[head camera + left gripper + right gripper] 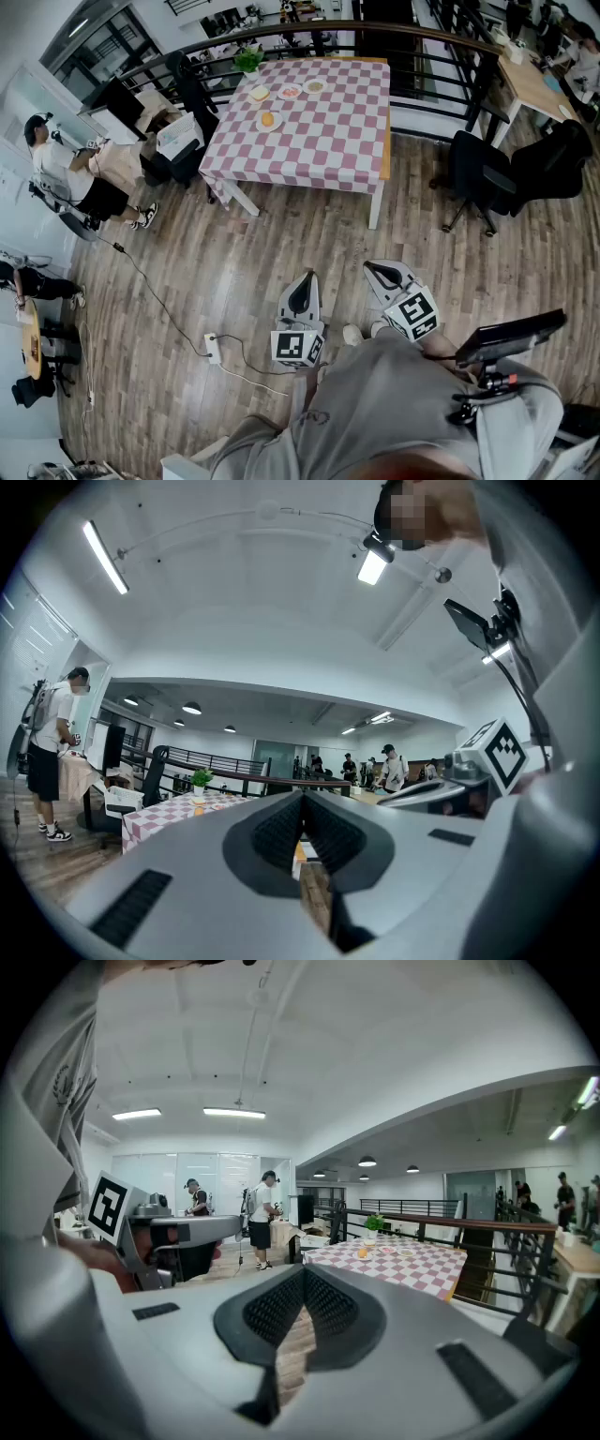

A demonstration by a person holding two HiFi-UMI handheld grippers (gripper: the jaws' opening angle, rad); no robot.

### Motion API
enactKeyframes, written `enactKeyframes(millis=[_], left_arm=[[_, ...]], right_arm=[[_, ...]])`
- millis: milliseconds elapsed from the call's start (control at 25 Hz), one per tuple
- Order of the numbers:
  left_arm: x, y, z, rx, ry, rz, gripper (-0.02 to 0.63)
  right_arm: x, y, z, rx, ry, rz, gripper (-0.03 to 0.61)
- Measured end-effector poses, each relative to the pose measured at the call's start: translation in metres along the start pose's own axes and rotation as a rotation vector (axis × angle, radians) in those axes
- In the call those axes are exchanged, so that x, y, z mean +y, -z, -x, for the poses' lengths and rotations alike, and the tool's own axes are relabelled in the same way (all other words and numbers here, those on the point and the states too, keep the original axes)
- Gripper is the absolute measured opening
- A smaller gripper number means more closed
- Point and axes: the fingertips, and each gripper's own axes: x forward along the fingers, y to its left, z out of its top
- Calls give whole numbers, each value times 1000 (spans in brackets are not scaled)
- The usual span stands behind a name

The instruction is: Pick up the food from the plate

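A table with a pink and white checked cloth (319,131) stands far ahead, across the wooden floor. Several small plates sit near its far left corner, and the nearest plate (268,119) holds an orange piece of food (267,118). Beside them is a potted plant (248,61). My left gripper (307,277) and right gripper (372,266) are held close to my body, well short of the table, both shut and empty. The left gripper view shows its shut jaws (302,799) with the table (169,813) far off at the left. In the right gripper view, beyond the shut jaws (303,1274), the orange food (362,1252) is small on the distant table.
A black office chair (487,183) stands right of the table. A person (70,178) works at a counter on the left. A cable and power strip (214,349) lie on the floor at my left. A dark railing (281,33) curves behind the table.
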Motion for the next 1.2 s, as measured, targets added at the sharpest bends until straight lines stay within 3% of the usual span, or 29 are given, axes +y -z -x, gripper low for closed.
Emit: enactKeyframes(millis=[320,600,800,1000,1200], left_arm=[[-52,-7,0,-21,5,36,9],[-69,-3,-5,-23,-101,56,9],[-86,-1,-11,5,-107,9,9],[-85,-16,-10,-25,-143,-5,9],[-78,-29,-15,-55,-158,-27,9]], right_arm=[[-20,-3,30,-18,13,-30,14],[-30,0,34,-36,-53,-47,14],[-46,5,39,-42,-55,-12,14],[-64,-11,37,-90,-4,36,14],[-75,-26,28,-118,-28,39,14]])
